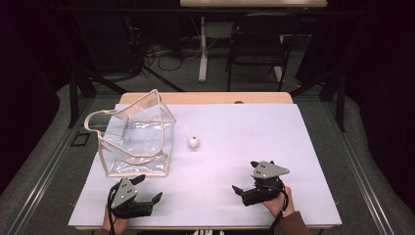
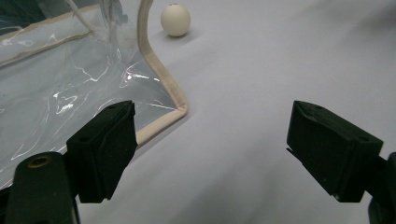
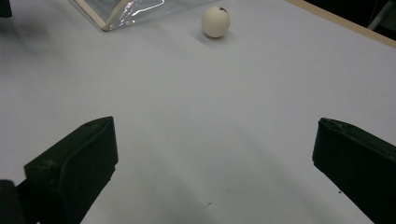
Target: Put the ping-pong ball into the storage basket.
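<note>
Counts: one clear plastic bag [image 1: 138, 139] with beige trim, one small white egg-shaped ball [image 1: 194, 142], both on one worktop [image 1: 254, 137] with a pale cover. Two handheld grippers: left gripper [image 1: 149, 188], right gripper [image 1: 246, 176], each with two black fingers [image 2: 105, 149], four in all. Two hands on them. Behind the worktop: one dark chair [image 1: 258, 41], one second table's leg [image 1: 202, 49].

No text, label, brand, number or sign can be read anywhere: the clear bag [image 1: 137, 139], the egg [image 1: 194, 142] and the worktop [image 1: 254, 132] bear none.
</note>
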Tool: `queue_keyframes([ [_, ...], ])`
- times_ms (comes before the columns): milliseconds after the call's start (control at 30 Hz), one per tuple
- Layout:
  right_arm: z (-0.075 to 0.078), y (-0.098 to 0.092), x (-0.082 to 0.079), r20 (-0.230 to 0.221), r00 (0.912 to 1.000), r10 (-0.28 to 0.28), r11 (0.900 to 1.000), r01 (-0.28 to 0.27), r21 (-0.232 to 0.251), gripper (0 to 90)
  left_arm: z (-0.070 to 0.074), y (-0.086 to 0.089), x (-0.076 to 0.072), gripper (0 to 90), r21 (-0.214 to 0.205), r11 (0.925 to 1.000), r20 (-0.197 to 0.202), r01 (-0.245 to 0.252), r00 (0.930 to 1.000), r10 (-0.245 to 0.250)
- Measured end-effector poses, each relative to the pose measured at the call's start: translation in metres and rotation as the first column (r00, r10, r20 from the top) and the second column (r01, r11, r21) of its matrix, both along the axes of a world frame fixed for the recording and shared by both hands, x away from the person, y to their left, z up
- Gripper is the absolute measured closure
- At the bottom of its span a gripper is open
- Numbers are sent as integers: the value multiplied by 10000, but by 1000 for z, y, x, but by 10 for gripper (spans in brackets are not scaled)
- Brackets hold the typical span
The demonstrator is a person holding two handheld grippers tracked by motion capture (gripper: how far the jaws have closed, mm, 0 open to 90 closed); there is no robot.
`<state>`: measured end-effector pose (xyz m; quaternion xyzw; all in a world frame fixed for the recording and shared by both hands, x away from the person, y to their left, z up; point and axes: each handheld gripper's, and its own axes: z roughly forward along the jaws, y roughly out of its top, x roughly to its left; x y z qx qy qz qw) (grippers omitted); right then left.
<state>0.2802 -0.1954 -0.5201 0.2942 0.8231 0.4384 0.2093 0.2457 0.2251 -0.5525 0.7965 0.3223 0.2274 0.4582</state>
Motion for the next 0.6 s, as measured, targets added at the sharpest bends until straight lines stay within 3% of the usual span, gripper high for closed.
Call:
queue_keyframes([
  [600,5,22,24,-103,9997,199,9998,-200,-54,0,0,0,0,161,-3,10000,-13,71,10000,-71],
])
